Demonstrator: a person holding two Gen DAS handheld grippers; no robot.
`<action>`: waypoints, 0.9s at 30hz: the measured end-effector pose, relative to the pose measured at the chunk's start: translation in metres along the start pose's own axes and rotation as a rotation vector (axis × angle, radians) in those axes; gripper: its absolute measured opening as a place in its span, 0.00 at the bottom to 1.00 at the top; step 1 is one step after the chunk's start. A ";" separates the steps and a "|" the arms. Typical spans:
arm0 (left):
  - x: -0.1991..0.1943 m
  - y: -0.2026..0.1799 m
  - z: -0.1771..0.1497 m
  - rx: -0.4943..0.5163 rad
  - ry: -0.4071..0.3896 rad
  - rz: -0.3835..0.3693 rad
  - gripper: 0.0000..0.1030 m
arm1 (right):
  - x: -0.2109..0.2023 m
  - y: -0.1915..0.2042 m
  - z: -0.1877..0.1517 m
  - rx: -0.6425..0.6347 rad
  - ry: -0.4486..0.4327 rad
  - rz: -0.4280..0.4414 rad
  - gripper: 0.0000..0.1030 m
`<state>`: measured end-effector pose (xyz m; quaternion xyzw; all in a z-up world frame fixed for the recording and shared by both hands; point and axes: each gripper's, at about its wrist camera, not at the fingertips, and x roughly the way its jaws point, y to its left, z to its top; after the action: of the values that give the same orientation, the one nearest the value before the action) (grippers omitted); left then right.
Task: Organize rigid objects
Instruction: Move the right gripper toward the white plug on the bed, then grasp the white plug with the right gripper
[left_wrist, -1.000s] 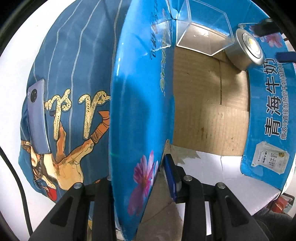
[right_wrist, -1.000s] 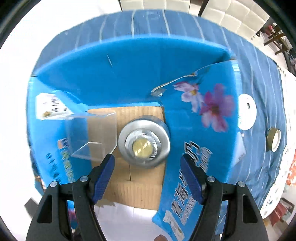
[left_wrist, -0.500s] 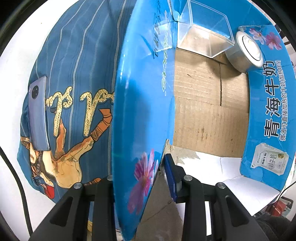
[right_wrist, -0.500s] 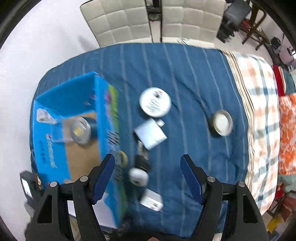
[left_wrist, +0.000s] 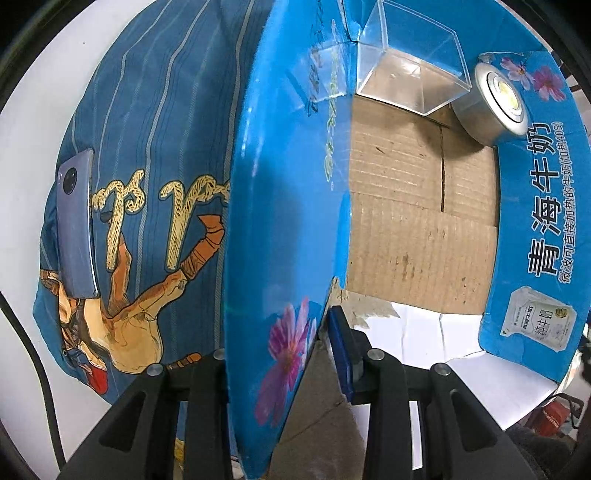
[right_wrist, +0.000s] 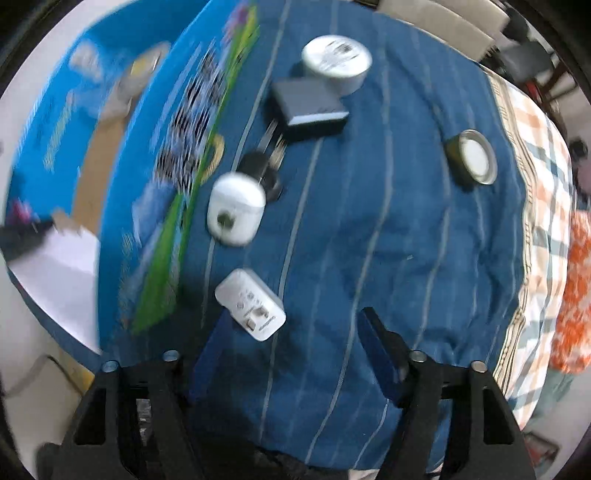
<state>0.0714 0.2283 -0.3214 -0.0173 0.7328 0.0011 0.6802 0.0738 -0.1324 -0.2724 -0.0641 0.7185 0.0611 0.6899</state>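
- Left wrist view: left gripper at the bottom middle, pinching the near wall of the blue box, one finger outside and one blue pad inside.
- Brown cardboard floor of the box in the middle right of the frame.
- Clear plastic tub in the far corner of the box, at the top of the frame.
- Round silver light just right of the tub, inside the box, leaning on the right wall.
- Grey phone lying on the blue striped cloth, at the left of the frame, well apart from the box.
- Right wrist view: a bit blurry; right gripper at the bottom, spread wide, holding nothing, up above the cloth.
- White plug on the cloth just by the left finger, near the bottom middle.
- White rounded thing above it, close to the box wall at the left.
- Small black thing just above that, too blurry to name.
- Dark flat box touching a white round tin at the top middle.
- Round lid-like thing alone at the upper right, well apart from the others.
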 end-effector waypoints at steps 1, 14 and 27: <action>0.000 -0.002 0.001 0.001 0.000 0.001 0.29 | 0.005 0.004 -0.001 -0.018 0.002 -0.003 0.63; 0.000 -0.011 0.002 0.009 0.001 0.009 0.30 | 0.047 0.032 -0.011 -0.082 0.032 -0.011 0.41; 0.000 -0.015 0.005 0.004 0.007 0.010 0.31 | 0.053 -0.029 -0.024 0.344 0.087 0.033 0.39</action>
<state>0.0768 0.2131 -0.3215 -0.0123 0.7354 0.0031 0.6775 0.0538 -0.1658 -0.3245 0.0638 0.7486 -0.0543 0.6577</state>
